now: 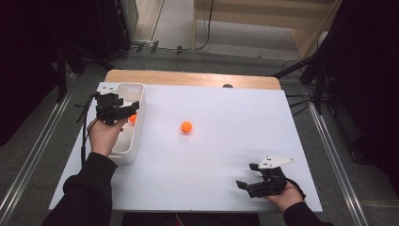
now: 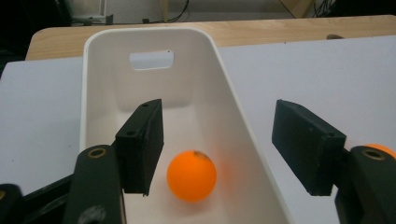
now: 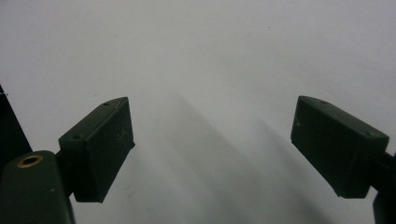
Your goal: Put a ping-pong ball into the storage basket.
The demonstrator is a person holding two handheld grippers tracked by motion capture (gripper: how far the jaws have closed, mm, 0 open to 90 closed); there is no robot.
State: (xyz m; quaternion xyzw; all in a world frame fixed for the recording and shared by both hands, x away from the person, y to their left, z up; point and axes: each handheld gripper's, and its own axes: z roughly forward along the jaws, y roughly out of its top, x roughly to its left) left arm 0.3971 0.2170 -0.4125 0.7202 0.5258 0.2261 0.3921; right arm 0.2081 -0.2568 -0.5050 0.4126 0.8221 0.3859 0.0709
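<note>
The right tool (image 1: 248, 175) rests low on the near right part of the white surface (image 1: 221, 155), its jaws spread wide with nothing but bare white sheet between them in the right gripper view. It is well apart from everything else.

The left tool (image 1: 134, 107) hangs over the white bin (image 1: 123, 151) at the left edge, jaws parted and gripping nothing. In the left gripper view an orange ball (image 2: 192, 175) lies on the bin's floor just beside the left pad (image 2: 141, 145); I cannot tell if it touches that pad, but it is not pinched. It looks like a table-tennis ball: very light, hollow, thin-shelled, smooth and round. It should roll or skitter at the slightest nudge, and a hard squeeze could dent it or squirt it out sideways. The best hold is probably across its widest part, with both flat pads square on opposite sides and gentle pressure.

A second orange ball (image 1: 186, 126) sits farther out, alone in the middle of the surface, open on every side for a grasp from above. Nothing blocks the way between it and the bin except the bin's own tall wall, which a carried ball must clear. At the far end of the bin is a handle slot (image 2: 151, 59); beyond lies the wooden edge (image 1: 188, 77) of the table.
</note>
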